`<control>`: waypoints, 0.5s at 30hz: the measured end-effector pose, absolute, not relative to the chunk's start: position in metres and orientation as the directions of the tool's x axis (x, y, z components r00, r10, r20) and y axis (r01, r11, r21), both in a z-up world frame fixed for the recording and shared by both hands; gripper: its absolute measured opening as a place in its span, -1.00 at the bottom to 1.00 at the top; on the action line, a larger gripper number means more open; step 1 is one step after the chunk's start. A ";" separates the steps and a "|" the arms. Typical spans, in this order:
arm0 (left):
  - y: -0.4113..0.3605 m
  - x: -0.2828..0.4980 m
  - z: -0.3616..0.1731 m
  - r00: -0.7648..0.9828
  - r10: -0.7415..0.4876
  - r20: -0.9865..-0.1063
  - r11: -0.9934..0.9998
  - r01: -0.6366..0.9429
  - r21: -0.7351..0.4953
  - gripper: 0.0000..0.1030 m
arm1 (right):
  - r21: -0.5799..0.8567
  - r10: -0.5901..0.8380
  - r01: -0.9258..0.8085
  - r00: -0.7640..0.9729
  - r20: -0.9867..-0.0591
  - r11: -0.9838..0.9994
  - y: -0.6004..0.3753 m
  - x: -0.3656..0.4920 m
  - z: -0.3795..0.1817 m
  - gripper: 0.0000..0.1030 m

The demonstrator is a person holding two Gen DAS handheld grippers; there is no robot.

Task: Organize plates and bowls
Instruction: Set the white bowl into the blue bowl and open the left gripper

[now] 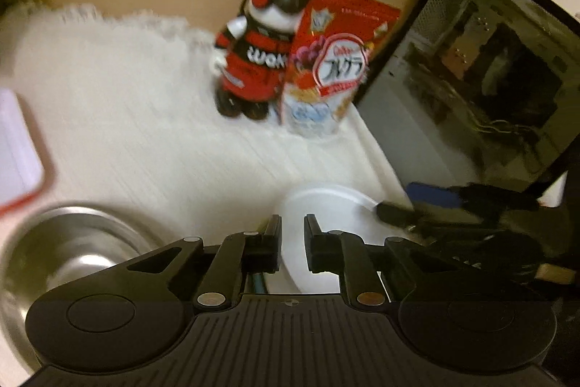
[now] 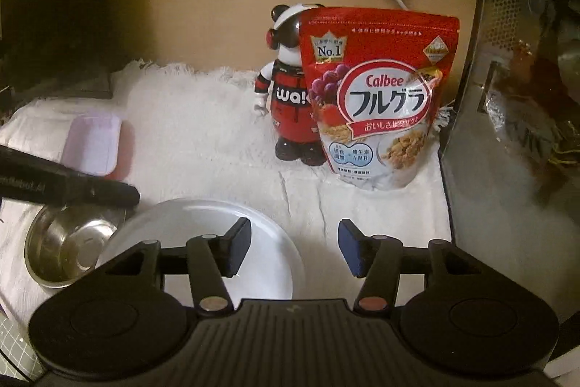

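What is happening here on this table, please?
A person holds two handheld grippers over a white cloth to sort dishes. The left gripper hovers above the white plate with a narrow gap between its fingers, holding nothing. The right gripper is open over the plate's right edge. A steel bowl sits just left of the plate, and a pink container lies farther back. Nothing seems lifted yet.

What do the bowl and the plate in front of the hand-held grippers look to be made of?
The bowl looks like stainless steel, brushed to glossy: grey metal with bright mirror-like reflections inside. The plate is plain white and smooth with a soft sheen; that suits glazed ceramic or melamine plastic, and the pictures do not settle which.
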State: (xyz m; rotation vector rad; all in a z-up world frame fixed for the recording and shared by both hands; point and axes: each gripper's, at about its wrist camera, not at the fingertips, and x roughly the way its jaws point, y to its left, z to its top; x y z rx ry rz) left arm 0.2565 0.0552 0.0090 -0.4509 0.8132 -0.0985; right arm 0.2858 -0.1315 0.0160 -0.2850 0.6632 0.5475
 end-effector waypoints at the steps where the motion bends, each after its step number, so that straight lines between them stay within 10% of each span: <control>1: 0.055 0.257 0.010 0.686 -0.250 -0.683 0.906 -0.083 -0.415 -0.70 | -0.084 0.382 -0.580 0.631 -0.675 0.810 -0.129 0.289 0.015 0.04; 15: 0.059 0.269 0.002 0.600 -0.277 -0.750 0.912 -0.082 -0.403 -0.63 | 0.050 0.353 -0.543 0.470 -0.809 0.838 -0.140 0.308 -0.007 0.03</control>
